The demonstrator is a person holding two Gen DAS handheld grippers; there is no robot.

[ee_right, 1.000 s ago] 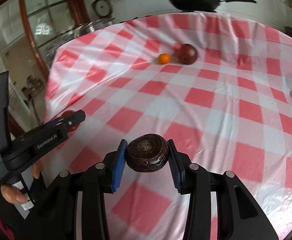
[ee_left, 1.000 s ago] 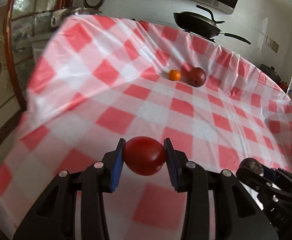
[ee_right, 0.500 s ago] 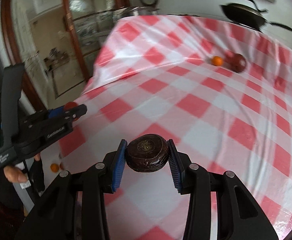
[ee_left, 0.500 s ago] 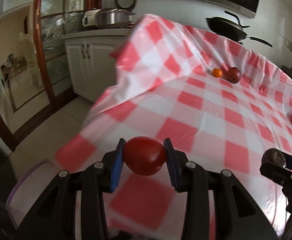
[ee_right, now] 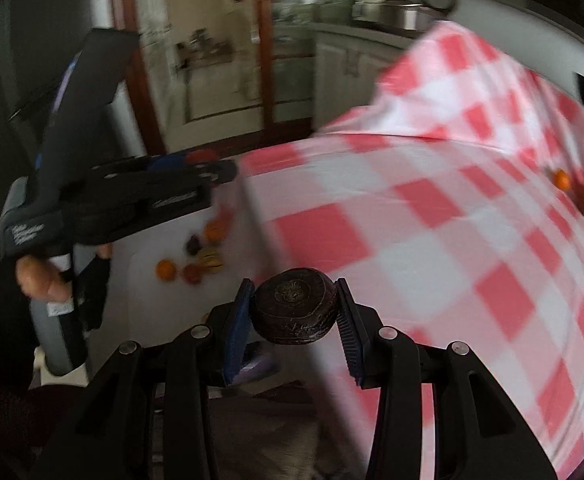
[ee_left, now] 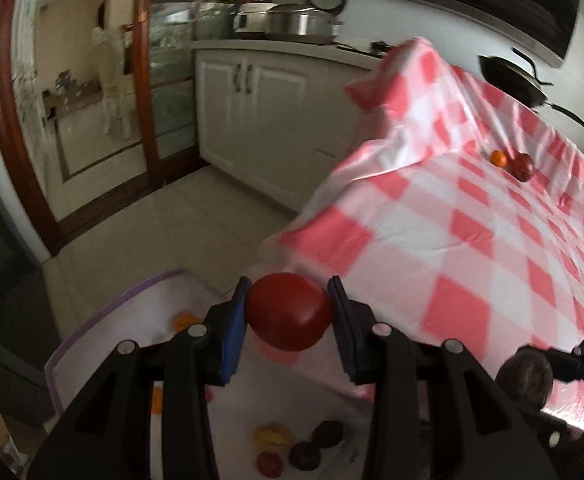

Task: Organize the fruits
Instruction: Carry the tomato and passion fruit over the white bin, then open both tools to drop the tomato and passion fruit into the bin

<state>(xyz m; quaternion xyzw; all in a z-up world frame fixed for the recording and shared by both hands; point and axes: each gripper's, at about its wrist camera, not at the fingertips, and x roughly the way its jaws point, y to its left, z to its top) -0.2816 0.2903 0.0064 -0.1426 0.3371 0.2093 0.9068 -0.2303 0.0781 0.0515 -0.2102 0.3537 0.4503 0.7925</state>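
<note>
My left gripper (ee_left: 288,312) is shut on a red tomato (ee_left: 288,312) and holds it above a white bin (ee_left: 104,320) with a purple rim, left of the table. My right gripper (ee_right: 294,312) is shut on a dark brown round fruit (ee_right: 294,312), at the table's left edge; it also shows in the left wrist view (ee_left: 526,376). Several fruits (ee_left: 292,448) lie in the bin, also seen in the right wrist view (ee_right: 196,260). An orange (ee_left: 498,158) and a dark red fruit (ee_left: 523,166) sit far back on the checked tablecloth (ee_left: 472,240).
A black pan (ee_left: 508,80) rests at the table's far edge. White cabinets (ee_left: 260,120) with pots on top stand behind, and a glass door with a wooden frame (ee_left: 12,128) is at left. Tiled floor (ee_left: 164,220) lies between the table and the cabinets.
Both grippers have swung left, off the table and toward the bin, each still holding its fruit. The bin and its fruits have come into view.
</note>
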